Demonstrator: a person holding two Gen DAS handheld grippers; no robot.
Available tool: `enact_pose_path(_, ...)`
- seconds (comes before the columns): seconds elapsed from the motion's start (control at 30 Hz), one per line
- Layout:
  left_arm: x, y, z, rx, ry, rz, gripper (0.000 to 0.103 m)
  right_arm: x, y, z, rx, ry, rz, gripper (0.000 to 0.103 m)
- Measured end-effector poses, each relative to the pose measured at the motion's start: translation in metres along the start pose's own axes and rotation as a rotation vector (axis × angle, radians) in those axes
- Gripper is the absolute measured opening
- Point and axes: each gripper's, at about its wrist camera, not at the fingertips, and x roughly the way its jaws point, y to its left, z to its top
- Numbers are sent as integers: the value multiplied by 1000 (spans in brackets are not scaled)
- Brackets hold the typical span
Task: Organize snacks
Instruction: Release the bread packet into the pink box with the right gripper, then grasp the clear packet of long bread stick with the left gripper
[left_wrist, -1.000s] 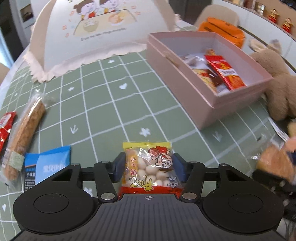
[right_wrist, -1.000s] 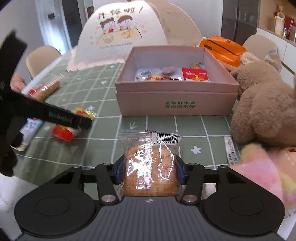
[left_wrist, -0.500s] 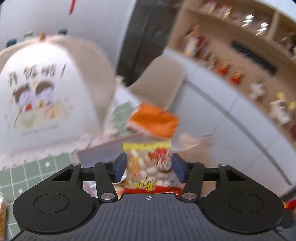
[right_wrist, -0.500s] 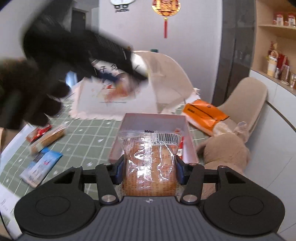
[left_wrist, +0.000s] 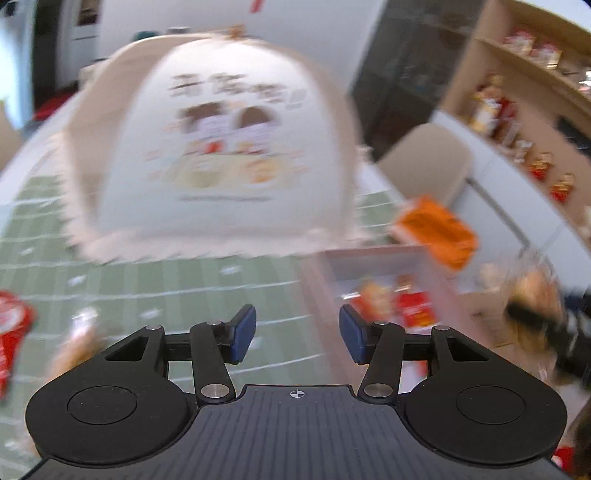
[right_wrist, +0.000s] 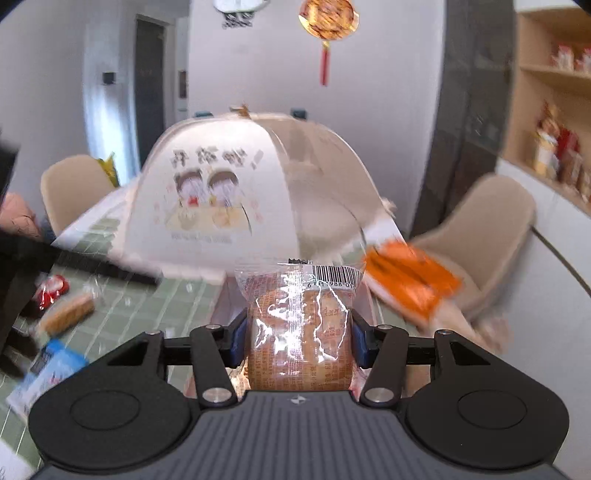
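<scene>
My left gripper (left_wrist: 297, 334) is open and empty, above the green checked tablecloth (left_wrist: 184, 280). The pink box (left_wrist: 321, 266) lies to its right with red and orange snack packets (left_wrist: 413, 306) inside; this view is blurred. My right gripper (right_wrist: 298, 338) is shut on a clear-wrapped brown cake (right_wrist: 301, 332) with a barcode at its top, held high over the pink box (right_wrist: 221, 314), which it mostly hides. The right gripper with the cake also shows at the right edge of the left wrist view (left_wrist: 535, 306).
A white dome food cover (left_wrist: 221, 147) stands at the back of the table. An orange pack (right_wrist: 410, 280) lies right of the box by a beige chair (right_wrist: 491, 236). A red packet (right_wrist: 51, 291), a long bread stick (right_wrist: 66, 314) and a blue packet (right_wrist: 48, 373) lie at left.
My left gripper has opened; the yellow-red snack bag it held is no longer in its jaws. The left view has swung back left. My right gripper has stayed raised with the cake.
</scene>
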Motion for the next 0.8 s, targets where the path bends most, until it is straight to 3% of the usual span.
enact_pose_path(0.2, -12, 60, -20, 4, 25, 131, 55, 35, 34, 10, -4, 70, 80, 67)
enact_pose_path(0.37, -26, 129, -24, -43, 26, 196, 55, 52, 97, -11, -47, 144, 172, 67)
enact_pose_path(0.53, -30, 201, -20, -114, 54, 184, 55, 58, 164, -44, -4, 254, 289, 67)
enact_pose_path(0.63, -35, 229, -17, -120, 28, 223, 55, 62, 202, -63, 6, 313, 318, 67)
enact_pose_path(0.73, -42, 267, -17, -199, -13, 314, 55, 63, 230, -75, -1, 351, 335, 67)
enact_pose_path(0.8, -34, 289, -16, -218, 15, 291, 55, 62, 243, -80, -5, 368, 337, 67)
